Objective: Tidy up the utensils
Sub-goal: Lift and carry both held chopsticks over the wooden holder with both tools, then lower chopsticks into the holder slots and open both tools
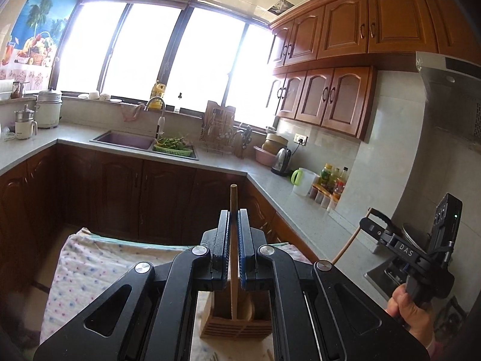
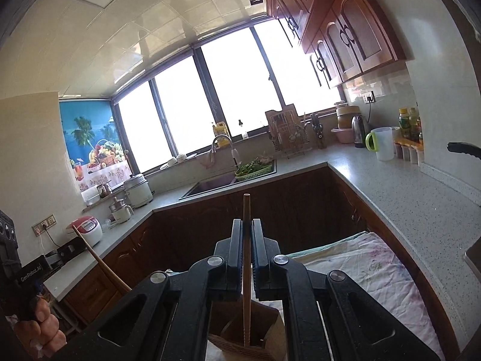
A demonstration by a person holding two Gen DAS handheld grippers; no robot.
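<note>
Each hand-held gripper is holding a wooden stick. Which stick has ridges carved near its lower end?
The right hand-held gripper holds that chopstick, ridged above the wooden holder. The left hand-held gripper holds a smooth stick.

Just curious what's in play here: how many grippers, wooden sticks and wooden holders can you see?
Grippers: 2, left gripper and right gripper
Wooden sticks: 2, left stick and right stick
Wooden holder: 1
Total: 5

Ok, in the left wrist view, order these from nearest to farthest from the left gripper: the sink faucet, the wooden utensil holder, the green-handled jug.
1. Wooden utensil holder, just below the left gripper, which grips a wooden stick standing in it.
2. Green-handled jug, on the counter to the right.
3. Sink faucet, at the far counter by the window.
</note>
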